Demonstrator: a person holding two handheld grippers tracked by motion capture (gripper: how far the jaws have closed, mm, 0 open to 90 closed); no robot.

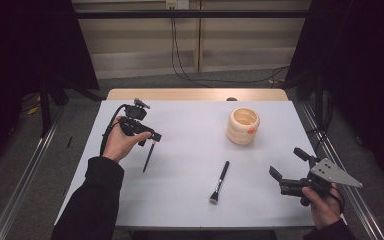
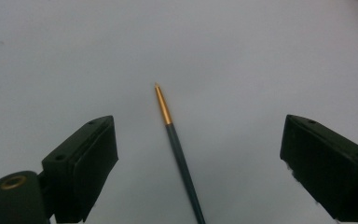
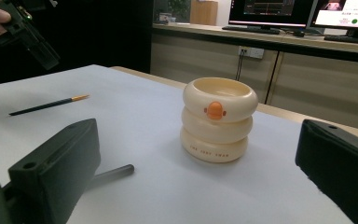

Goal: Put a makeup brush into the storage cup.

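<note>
A thin dark brush with a gold ferrule (image 1: 148, 157) lies on the white table, left of centre. My left gripper (image 1: 152, 137) hovers just over its far end. In the left gripper view the jaws of this gripper (image 2: 200, 128) stand wide open, and the thin brush (image 2: 177, 149) lies on the table between them, untouched. A black makeup brush with a flat head (image 1: 220, 181) lies near the table's middle front. My right gripper (image 1: 287, 163) is held open at the front right, with nothing in it. In its own view the right gripper (image 3: 198, 135) faces a cream ringed cup (image 3: 219, 119).
The cream cup (image 1: 243, 126) with an orange dot stands at the back right of the white table top (image 1: 190, 120). The makeup brush's handle end (image 3: 114, 173) lies near the right gripper's left jaw. Dark curtains and metal rails flank the table.
</note>
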